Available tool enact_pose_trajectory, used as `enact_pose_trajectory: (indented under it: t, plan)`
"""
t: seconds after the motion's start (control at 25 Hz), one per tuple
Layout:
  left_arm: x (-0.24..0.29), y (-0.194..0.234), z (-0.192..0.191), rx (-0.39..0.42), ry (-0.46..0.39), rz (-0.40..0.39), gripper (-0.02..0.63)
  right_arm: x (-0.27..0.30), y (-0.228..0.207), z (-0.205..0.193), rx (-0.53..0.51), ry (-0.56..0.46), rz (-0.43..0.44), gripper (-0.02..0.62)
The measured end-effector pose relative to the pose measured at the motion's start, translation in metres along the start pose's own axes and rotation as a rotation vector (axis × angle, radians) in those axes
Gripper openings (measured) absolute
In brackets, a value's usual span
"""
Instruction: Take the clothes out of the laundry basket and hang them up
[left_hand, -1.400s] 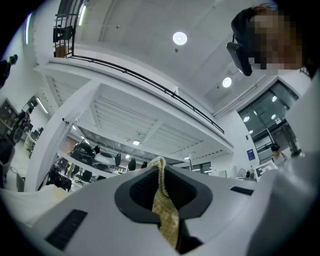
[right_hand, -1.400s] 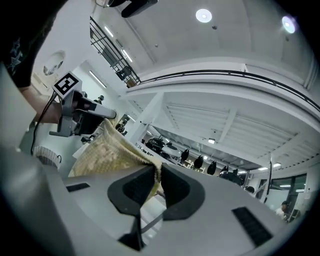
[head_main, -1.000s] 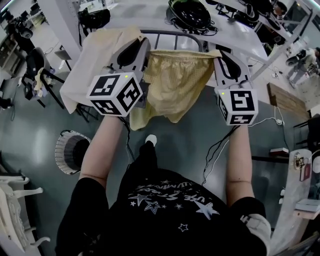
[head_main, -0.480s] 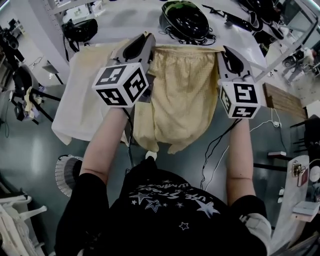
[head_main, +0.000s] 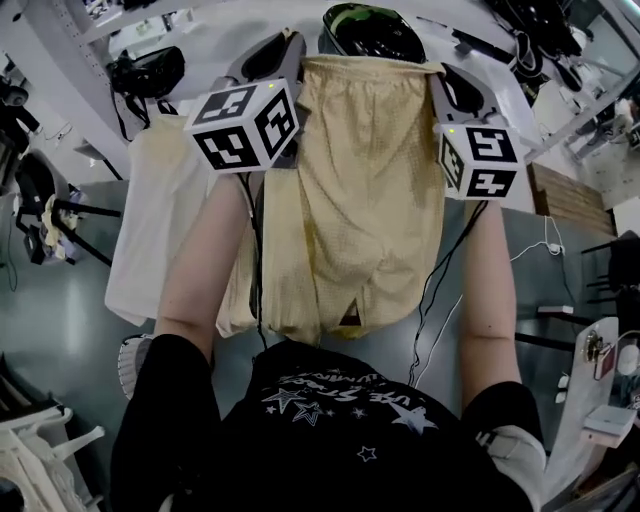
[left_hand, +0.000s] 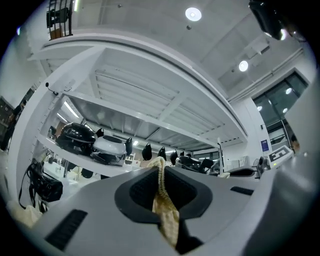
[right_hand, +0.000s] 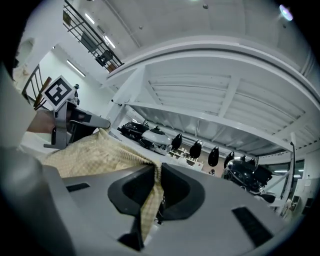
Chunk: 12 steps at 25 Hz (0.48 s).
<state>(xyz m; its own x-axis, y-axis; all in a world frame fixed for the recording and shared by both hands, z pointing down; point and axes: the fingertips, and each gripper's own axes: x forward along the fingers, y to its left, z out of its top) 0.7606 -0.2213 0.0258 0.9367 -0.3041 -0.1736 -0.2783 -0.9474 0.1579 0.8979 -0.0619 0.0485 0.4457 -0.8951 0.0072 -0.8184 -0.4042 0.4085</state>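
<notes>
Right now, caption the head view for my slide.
Left gripper and right gripper hold yellow shorts stretched out between them.

The left claw (left_hand: 161, 172) pinches a strip of yellow fabric (left_hand: 165, 210) beneath white shelving (left_hand: 150, 100).

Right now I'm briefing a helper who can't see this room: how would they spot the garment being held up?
Between the person's outstretched arms, the left gripper and right gripper each clamp one waistband corner of pale yellow mesh shorts, hanging spread. Unlike the plain cream cloth draped to their left, they are yellower, two-legged and gripped.
</notes>
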Motion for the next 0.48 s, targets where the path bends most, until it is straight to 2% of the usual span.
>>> enact_pose_trajectory:
  t: [0.28, 0.48]
  plan:
    - [0.071, 0.056, -0.051, 0.041, 0.115, 0.034, 0.051, 0.086, 0.001, -0.047, -0.035, 0.120, 0.054, 0.049]
    - [0.113, 0.085, -0.100, 0.022, 0.213, 0.058, 0.051, 0.136, 0.002, -0.092, -0.027, 0.213, 0.093, 0.049]
